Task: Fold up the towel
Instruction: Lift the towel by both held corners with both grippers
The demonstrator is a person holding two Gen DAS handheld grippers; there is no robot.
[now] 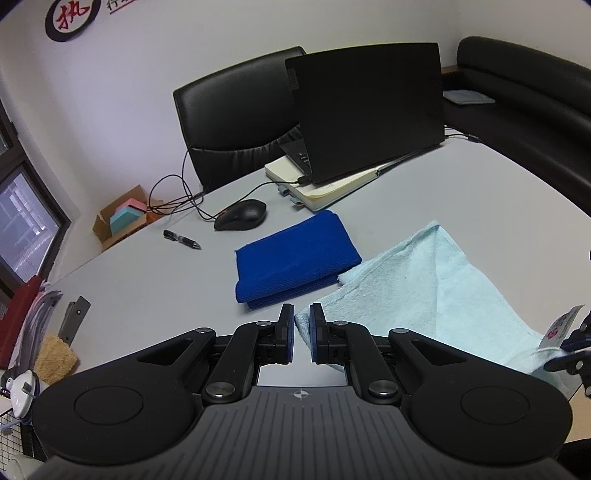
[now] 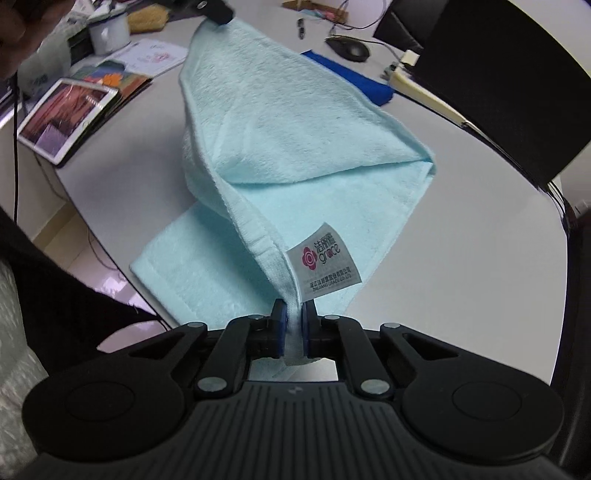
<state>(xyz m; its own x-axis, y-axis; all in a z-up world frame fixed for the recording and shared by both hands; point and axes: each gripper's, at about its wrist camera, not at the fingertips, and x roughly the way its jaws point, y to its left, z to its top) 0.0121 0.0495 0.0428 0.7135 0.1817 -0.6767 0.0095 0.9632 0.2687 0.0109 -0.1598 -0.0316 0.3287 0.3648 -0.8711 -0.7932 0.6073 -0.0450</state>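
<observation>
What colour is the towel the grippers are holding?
Pale blue towel, clearest in the right wrist view.

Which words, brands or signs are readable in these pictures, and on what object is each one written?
"grace": on the white label sewn to the light blue towel, beside a pink flower logo and three Chinese characters.
"ZHEJIANG GRACE CO.,LTD": small line low on the same label, barely readable; the Chinese line above it is too small.
Round wall sign: one red Chinese character; the red text beside it is cut off.
Laptop: lid logo too dark to read.
</observation>
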